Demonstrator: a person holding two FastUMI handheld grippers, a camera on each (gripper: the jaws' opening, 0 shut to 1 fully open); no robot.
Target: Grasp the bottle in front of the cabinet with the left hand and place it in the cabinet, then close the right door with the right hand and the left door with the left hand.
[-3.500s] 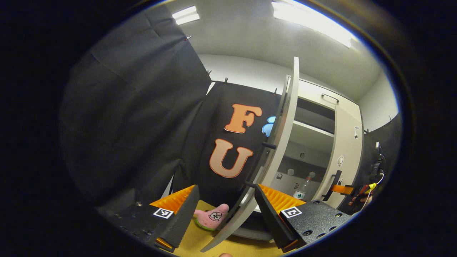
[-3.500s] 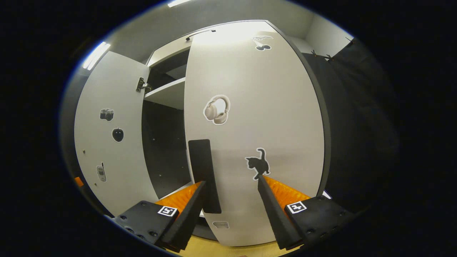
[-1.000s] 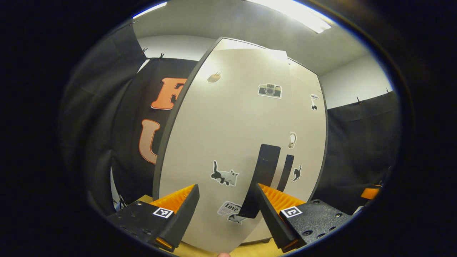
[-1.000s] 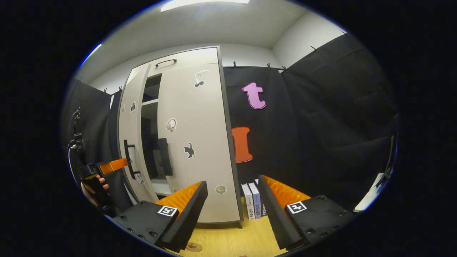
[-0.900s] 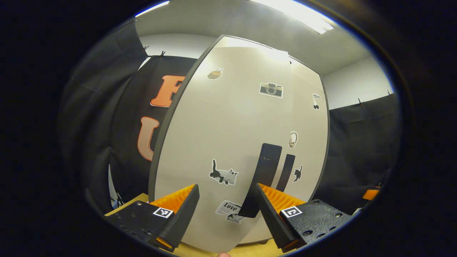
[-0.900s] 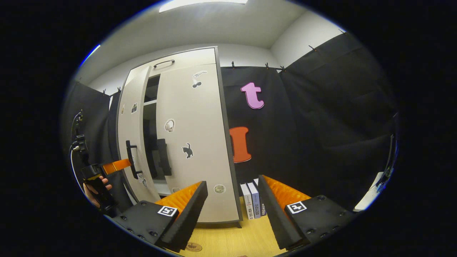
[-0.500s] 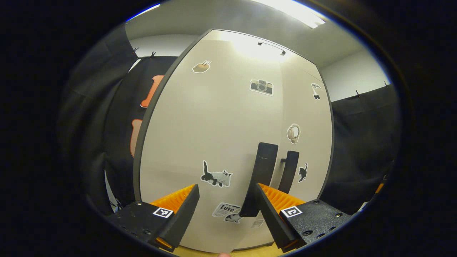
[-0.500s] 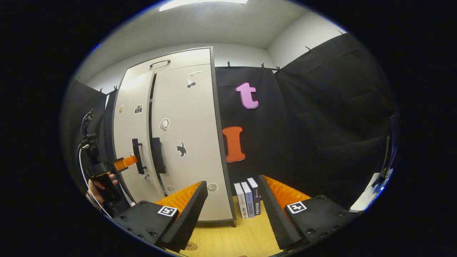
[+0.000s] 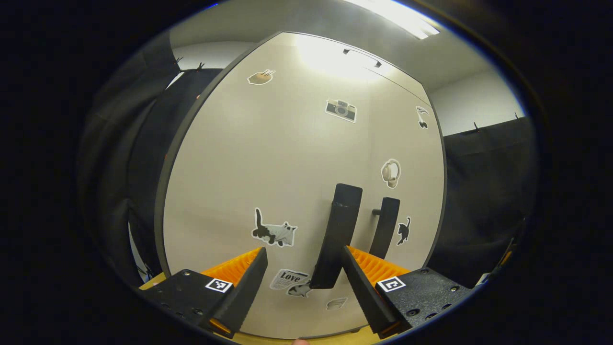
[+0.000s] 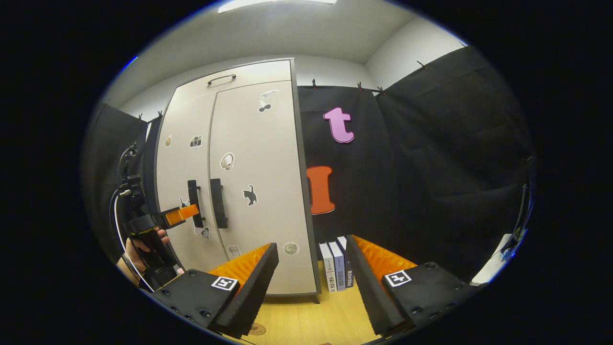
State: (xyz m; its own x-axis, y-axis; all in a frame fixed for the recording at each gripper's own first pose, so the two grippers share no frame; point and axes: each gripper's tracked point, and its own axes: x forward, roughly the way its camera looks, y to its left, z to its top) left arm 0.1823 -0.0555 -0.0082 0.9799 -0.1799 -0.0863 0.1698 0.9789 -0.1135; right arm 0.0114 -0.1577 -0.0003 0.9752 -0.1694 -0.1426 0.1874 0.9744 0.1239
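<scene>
Booth floor bare; books beside cabinet; both hand-held grippers apart, holding nothing.

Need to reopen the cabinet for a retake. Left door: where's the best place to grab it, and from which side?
Grab the left door by its handle, a tall upright bar standing off the panel near the inner edge. Come straight at the front with the left gripper, jaws spread side to side across the bar's middle. The door looks shut flush against the right door, so no edge seems free to pinch.

shut pale grey sticker-covered cabinet hides its inside from us | three upright books: spine print too small for us
</scene>
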